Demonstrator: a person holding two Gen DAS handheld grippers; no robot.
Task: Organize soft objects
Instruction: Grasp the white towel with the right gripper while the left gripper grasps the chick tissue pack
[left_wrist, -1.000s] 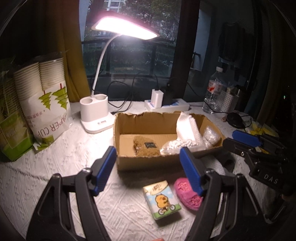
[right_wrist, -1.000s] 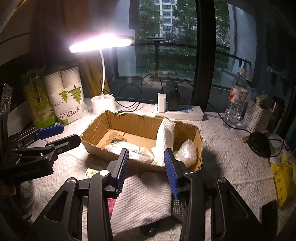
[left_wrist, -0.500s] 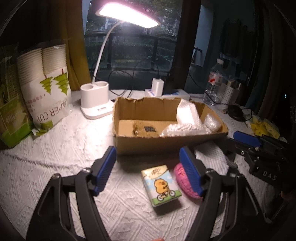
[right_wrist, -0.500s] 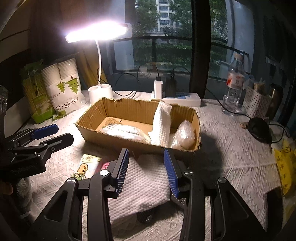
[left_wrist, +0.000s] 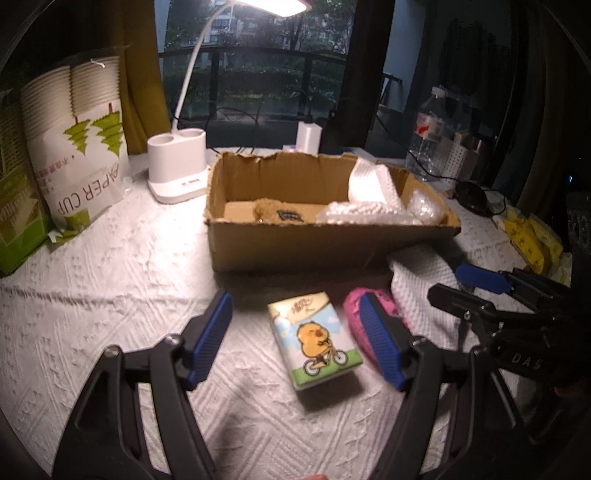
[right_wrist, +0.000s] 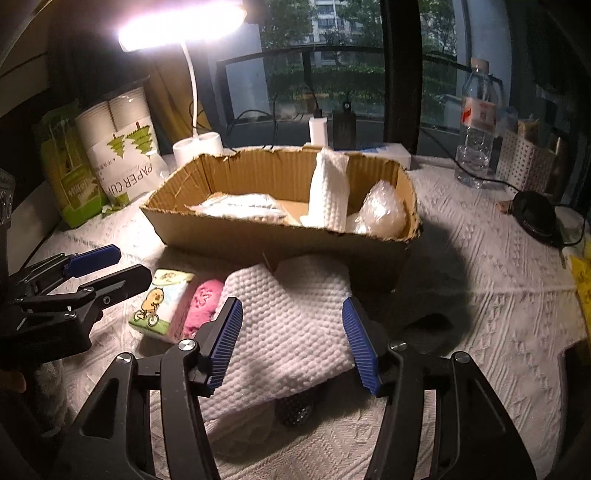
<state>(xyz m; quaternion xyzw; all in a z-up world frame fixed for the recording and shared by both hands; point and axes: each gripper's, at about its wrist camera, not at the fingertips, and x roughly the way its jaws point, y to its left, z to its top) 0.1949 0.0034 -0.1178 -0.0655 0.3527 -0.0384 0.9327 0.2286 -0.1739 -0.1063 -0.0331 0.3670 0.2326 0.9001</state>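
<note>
Two hand-held tools hang over a bench covered with a white textured cloth (left_wrist: 110, 280). The left tool (left_wrist: 295, 339) has its blue-padded fingers spread wide and pinches nothing; between and just beyond them lies a tissue pack (left_wrist: 316, 347) printed with a yellow cartoon animal on a bicycle. Touching the pack on its right side, partly behind the tool's right finger, sits a pink soft object (left_wrist: 354, 306). The right tool (right_wrist: 291, 343) has its jaws opening; a white waffle-textured towel (right_wrist: 288, 317) lies flat between and ahead of its fingers, with neither pad pressing on it. A dark rounded object (right_wrist: 295, 408) peeks out from under the towel's near edge. Straight ahead of both tools, just past the towel, stands an open cardboard box (right_wrist: 258, 240). Inside it are a brown fuzzy item (left_wrist: 273, 214), a flat bag of white pellets (right_wrist: 240, 206), an upright rolled white cloth (right_wrist: 328, 192) and a clear crinkled bag (right_wrist: 380, 214). Beyond the box to the left stand a white desk lamp (left_wrist: 177, 166) and a sleeve of paper cups (left_wrist: 85, 147); a water bottle (right_wrist: 476, 122) stands far right.
</note>
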